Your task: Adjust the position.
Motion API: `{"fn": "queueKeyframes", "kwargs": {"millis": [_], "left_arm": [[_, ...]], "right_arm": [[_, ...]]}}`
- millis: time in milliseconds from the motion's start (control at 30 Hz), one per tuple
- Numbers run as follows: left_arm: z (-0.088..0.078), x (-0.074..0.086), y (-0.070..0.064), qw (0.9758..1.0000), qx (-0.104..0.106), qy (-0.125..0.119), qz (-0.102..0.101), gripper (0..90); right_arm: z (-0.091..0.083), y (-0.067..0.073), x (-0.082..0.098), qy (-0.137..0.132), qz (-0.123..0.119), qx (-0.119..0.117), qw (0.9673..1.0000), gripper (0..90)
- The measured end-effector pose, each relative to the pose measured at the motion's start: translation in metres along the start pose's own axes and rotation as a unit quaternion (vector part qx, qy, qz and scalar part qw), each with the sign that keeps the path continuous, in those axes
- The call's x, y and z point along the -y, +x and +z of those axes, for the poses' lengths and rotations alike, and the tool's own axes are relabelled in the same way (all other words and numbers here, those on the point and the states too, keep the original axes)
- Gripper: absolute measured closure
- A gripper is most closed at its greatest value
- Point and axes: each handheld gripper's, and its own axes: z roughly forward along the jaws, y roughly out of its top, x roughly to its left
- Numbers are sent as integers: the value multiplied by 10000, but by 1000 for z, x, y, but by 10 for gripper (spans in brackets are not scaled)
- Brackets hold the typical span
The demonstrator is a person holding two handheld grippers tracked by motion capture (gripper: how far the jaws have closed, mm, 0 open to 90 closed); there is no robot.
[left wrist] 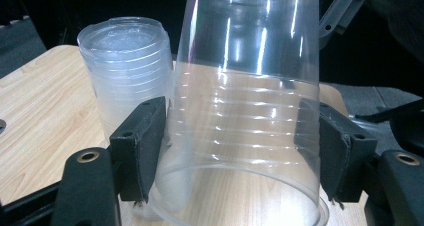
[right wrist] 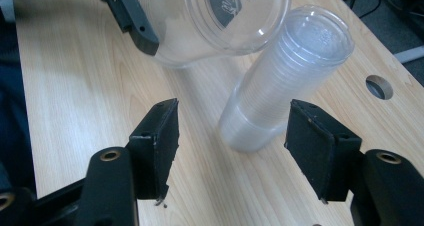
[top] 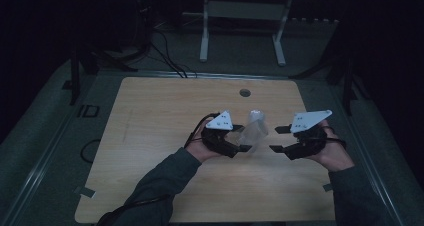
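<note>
A single clear plastic cup is tilted above the wooden table, and my left gripper is shut on its wall, one jaw on each side. Just behind it, an upside-down stack of clear cups stands on the table. My right gripper is open to the right of the held cup. It points at the stack, holds nothing and is a little short of the stack's base.
A round hole is cut in the tabletop beyond the stack. A white metal stand and dark cables are on the floor behind the table. The room around is dark.
</note>
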Motion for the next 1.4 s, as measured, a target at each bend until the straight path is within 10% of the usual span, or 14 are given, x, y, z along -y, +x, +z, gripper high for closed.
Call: {"fn": "queueKeyframes", "kwargs": {"millis": [567,1400], "left_arm": [[6,-9,-4,9972,35,624,407,306],[24,-22,-16,9837,-66,1441,1073,312]], "right_arm": [[-1,-1,-14,954,-558,-134,9938,394],[9,7,-32,1748,-1010,-405,9786,367]]}}
